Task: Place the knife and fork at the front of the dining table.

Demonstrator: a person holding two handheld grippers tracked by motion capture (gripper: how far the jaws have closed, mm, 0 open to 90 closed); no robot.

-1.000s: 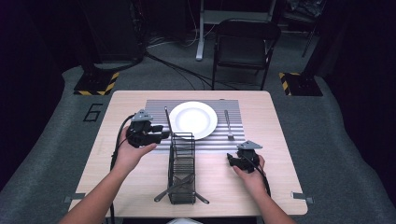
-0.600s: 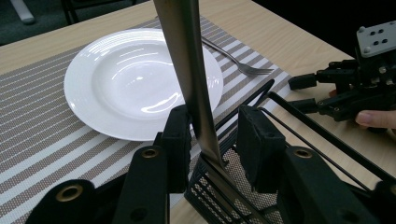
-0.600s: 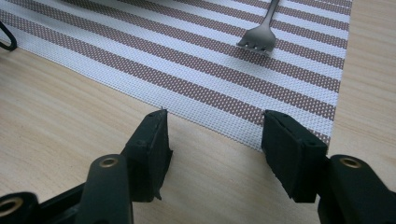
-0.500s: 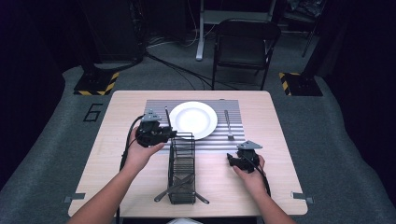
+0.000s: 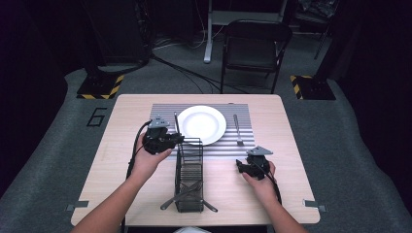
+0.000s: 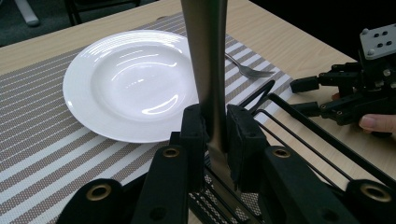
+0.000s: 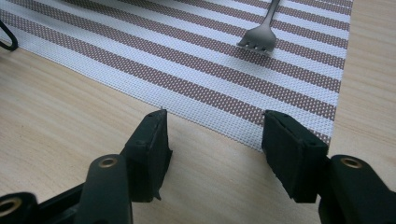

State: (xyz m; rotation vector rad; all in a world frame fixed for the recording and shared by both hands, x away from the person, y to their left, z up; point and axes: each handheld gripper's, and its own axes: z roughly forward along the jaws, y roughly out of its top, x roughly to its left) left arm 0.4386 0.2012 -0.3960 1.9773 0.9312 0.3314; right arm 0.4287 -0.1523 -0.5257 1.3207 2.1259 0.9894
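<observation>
Left tongs (image 6: 215, 135) clamp an upright knife (image 6: 205, 56) beside the rack (image 5: 189, 174); right tongs (image 7: 212, 149) rest apart on the table (image 7: 56, 93).

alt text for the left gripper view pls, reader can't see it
The left gripper is shut on an upright metal utensil, just above a black wire rack. Behind it, a white plate sits on a striped placemat with a fork beyond; the right gripper rests at far right.
</observation>
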